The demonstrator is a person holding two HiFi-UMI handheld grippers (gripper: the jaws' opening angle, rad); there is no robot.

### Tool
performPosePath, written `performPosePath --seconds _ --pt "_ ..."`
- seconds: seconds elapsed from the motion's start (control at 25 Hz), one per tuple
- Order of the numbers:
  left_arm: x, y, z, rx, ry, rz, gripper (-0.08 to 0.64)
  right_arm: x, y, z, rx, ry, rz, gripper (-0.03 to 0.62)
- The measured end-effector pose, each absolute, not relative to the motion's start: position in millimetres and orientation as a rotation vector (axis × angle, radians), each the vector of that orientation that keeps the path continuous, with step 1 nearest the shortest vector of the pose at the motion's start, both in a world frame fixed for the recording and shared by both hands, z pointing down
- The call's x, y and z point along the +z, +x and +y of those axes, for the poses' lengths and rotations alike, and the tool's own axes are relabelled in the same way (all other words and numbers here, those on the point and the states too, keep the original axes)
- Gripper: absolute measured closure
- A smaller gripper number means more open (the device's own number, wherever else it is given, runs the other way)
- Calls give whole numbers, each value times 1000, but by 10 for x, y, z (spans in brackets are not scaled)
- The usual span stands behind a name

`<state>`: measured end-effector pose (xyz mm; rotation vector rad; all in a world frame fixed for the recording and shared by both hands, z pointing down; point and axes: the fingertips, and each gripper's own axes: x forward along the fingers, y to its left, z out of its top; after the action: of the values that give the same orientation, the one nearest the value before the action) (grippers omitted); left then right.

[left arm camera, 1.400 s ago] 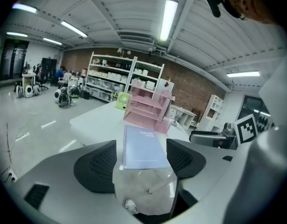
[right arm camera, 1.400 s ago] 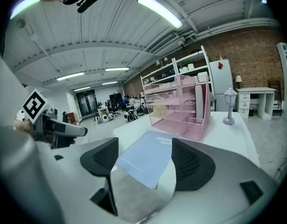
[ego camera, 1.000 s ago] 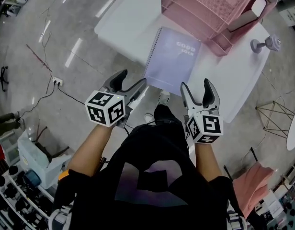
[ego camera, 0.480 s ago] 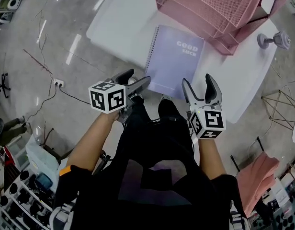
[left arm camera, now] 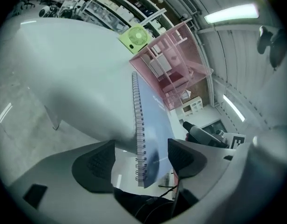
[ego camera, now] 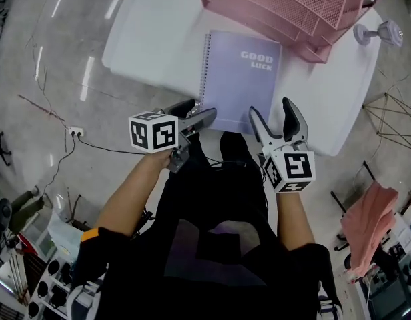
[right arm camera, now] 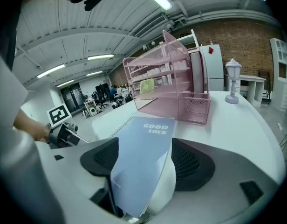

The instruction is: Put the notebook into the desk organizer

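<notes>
A lavender spiral notebook (ego camera: 240, 79) printed "GOOD LUCK" lies flat on the white table (ego camera: 152, 39), its near edge slightly over the table's rim. The pink mesh desk organizer (ego camera: 285, 5) stands just beyond it. My left gripper (ego camera: 200, 111) is open and turned on its side at the notebook's near-left corner; in the left gripper view the spiral edge (left arm camera: 139, 125) runs between the jaws of the left gripper (left arm camera: 141, 155). My right gripper (ego camera: 272, 109) is open at the near-right corner. In the right gripper view the notebook (right arm camera: 150, 129) lies between the jaws of the right gripper (right arm camera: 146, 158), with the organizer (right arm camera: 167, 83) behind.
A small lamp-shaped ornament (ego camera: 385, 32) stands on the table to the right of the organizer, also visible as the ornament (right arm camera: 233, 80). A green fan (left arm camera: 136, 35) sits behind the organizer. Grey floor with a cable and socket (ego camera: 75, 131) lies to the left; a pink cloth (ego camera: 369, 219) hangs at right.
Both grippers have come forward to the notebook's near edge. The left one has rolled onto its side and closed in on the spiral corner. Both stay open.
</notes>
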<state>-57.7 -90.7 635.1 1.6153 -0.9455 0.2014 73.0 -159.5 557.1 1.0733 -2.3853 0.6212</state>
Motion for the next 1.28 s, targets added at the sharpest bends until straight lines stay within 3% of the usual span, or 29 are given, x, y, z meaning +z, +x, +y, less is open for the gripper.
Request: performPosePath --seconds 0.48,0.52,0.56,0.76,1.28 --pt "6378 -184 -791 197 1593 -748 240 5675 739 -1557 656 1099 -2358 247" --pt "6380 -199 -799 192 1578 -755 295 5678 744 -1559 660 1098 -2359 247" --pt "6376 -218 -809 177 1561 -761 423 5681 751 -1562 666 1096 -2361 247" --pt "6183 -181 -861 70 1535 -696 518 5709 789 -1569 723 1070 -2371 247" --pt "5692 -271 -802 -271 1332 -485 525 5820 692 -1448 1037 977 -2369 247"
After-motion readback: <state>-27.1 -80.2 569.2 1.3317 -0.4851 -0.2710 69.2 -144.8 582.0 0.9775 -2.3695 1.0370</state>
